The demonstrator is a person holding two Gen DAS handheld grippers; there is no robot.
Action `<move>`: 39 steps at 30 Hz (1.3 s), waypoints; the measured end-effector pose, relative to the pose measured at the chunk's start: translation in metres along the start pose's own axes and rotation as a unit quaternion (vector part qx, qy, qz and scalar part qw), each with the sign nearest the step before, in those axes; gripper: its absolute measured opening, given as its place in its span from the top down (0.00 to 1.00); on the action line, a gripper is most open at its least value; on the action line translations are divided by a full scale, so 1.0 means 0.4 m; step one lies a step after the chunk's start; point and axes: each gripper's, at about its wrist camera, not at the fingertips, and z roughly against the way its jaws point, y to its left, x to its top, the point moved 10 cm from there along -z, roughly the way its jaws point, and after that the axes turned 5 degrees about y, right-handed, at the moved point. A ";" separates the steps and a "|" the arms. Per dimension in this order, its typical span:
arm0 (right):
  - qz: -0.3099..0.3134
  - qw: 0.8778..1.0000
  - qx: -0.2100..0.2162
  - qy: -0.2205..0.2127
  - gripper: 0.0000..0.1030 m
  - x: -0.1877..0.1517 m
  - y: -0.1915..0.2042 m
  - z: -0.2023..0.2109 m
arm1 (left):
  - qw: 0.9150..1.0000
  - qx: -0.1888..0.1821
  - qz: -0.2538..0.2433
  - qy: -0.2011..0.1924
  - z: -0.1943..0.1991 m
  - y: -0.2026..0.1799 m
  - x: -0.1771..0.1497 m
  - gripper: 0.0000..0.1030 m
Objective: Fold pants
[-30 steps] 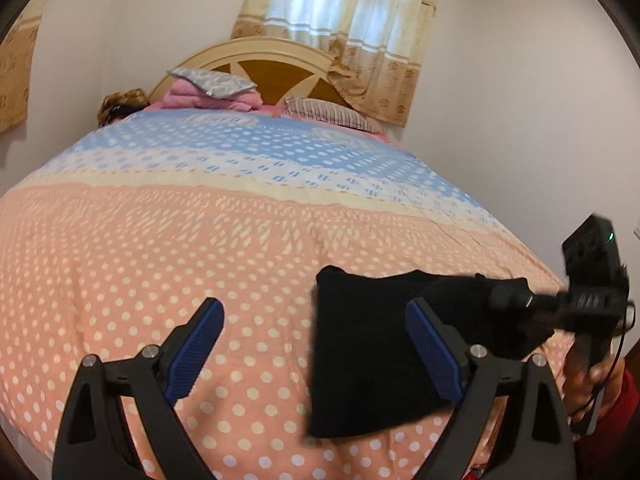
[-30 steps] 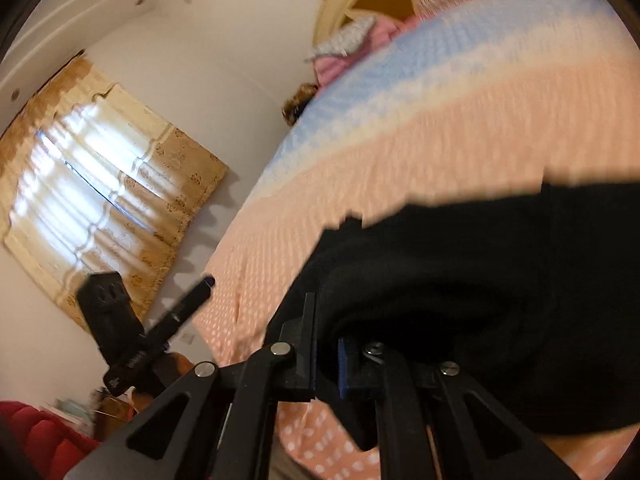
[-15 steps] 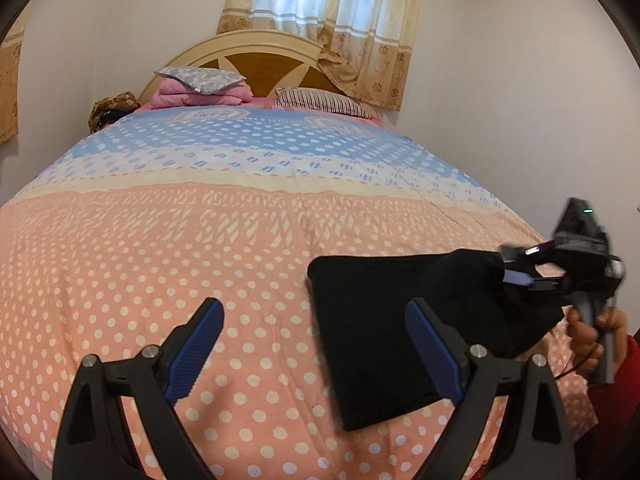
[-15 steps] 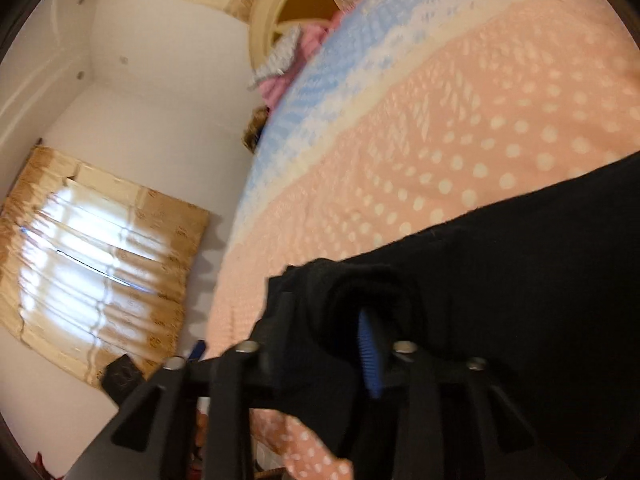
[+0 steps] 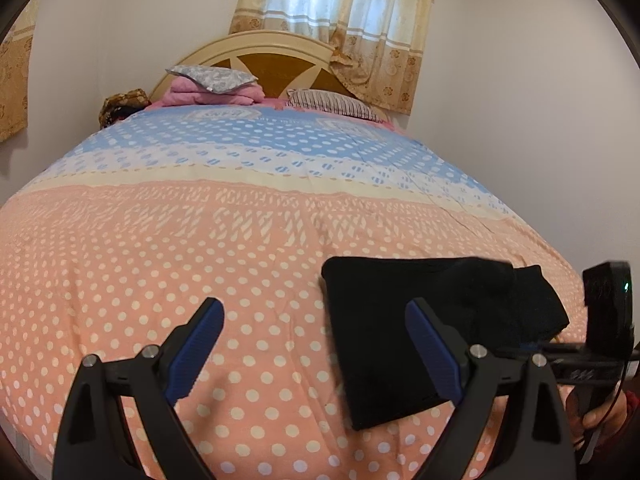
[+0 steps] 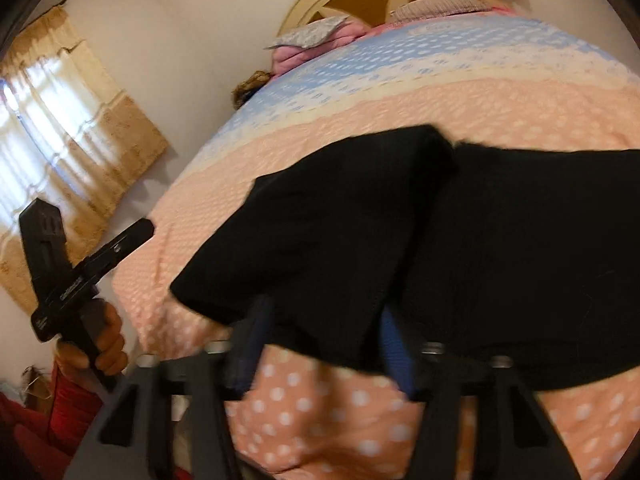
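Lying folded on dotted bedspread point(image 5: 168, 264), black pants point(image 5: 400, 320), left tongs point(image 5: 314, 340) open and empty, right tongs point(image 6: 320, 340) closing around pants edge, no legible writing.

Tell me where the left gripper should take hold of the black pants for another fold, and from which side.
Probably the near left corner of the black pants. They lie flat on the bedspread, already folded into a block, and that corner is free and closest to the open left gripper. Come in low from the left, sliding one of the fingers under the edge. The right gripper is closing at the far end.
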 end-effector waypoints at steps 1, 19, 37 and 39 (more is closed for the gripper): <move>0.005 1.000 0.005 0.012 0.87 -0.006 0.007 -0.014 | 1.000 -0.002 0.003 0.001 -0.001 0.000 0.000 0.08; -0.065 0.998 0.026 0.006 0.84 -0.009 -0.128 0.125 | 1.000 0.008 -0.027 0.001 -0.002 -0.021 -0.005 0.08; -0.005 0.987 -0.138 -0.081 0.47 0.048 -0.129 0.087 | 1.000 -0.002 -0.005 0.016 -0.027 -0.014 -0.020 0.08; 0.017 0.983 -0.161 -0.081 0.70 0.044 -0.111 0.083 | 1.000 -0.007 0.002 0.022 -0.034 -0.012 -0.027 0.08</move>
